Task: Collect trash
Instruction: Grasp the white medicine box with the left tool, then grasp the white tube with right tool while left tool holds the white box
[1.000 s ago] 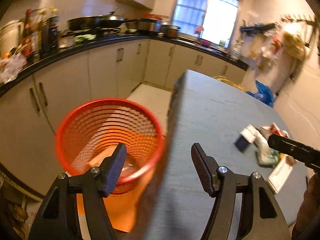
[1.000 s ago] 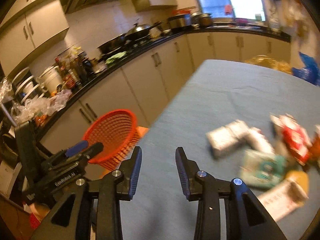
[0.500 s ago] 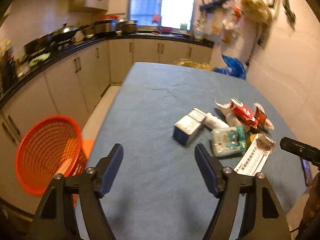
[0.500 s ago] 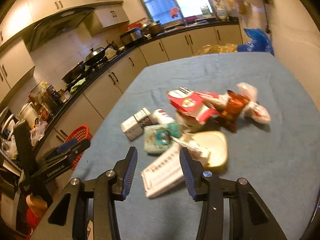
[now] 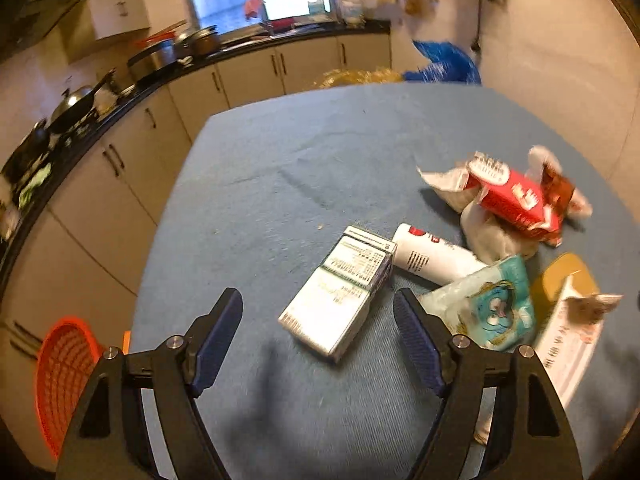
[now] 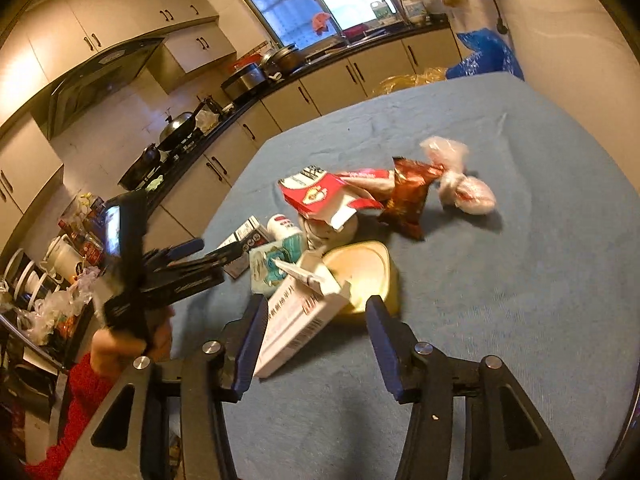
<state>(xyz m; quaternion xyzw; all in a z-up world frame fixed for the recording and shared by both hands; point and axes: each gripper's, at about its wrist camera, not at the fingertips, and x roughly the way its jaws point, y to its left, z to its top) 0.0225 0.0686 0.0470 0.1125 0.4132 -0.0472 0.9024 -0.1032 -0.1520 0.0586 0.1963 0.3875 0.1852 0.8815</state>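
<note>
Both grippers hovering empty, jaws apart: left gripper (image 5: 318, 332) facing the white carton (image 5: 340, 292), right gripper (image 6: 316, 332) facing the long box (image 6: 298, 316); trash pile (image 6: 360, 216) lying mid-table; risk: overlapping pieces dragging neighbours; basket (image 5: 64, 376) sitting well apart.

Trash pile (image 5: 472, 256) on table (image 5: 280, 176); basket (image 5: 64, 376) beside, lower left.
</note>
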